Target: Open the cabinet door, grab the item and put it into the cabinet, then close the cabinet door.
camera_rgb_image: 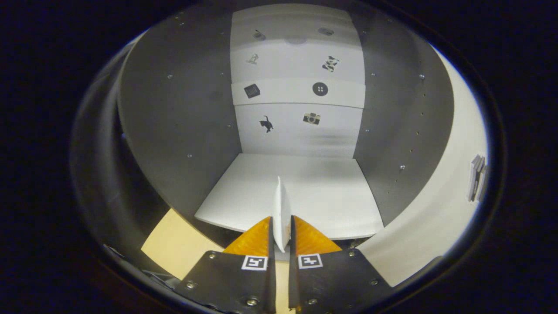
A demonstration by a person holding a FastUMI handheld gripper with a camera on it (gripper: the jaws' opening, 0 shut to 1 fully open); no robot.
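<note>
My gripper (281, 229) is shut on a thin white plate-like item (281, 205), held edge-on and upright between both fingers. Its top edge reaches out over the front of the cabinet's white bottom shelf (305, 192). The cabinet (183, 122) stands open just ahead, with dark grey side walls and a white back panel (298, 126) carrying small picture stickers. The open cabinet door (440, 209) is white and swings out to the right of the fingers.
A white upper shelf edge (298, 93) crosses the back of the cabinet above the bottom shelf. A pale wooden tabletop (174, 244) shows below the cabinet to the left of the fingers. A small sticker (476, 176) sits on the door's outer part.
</note>
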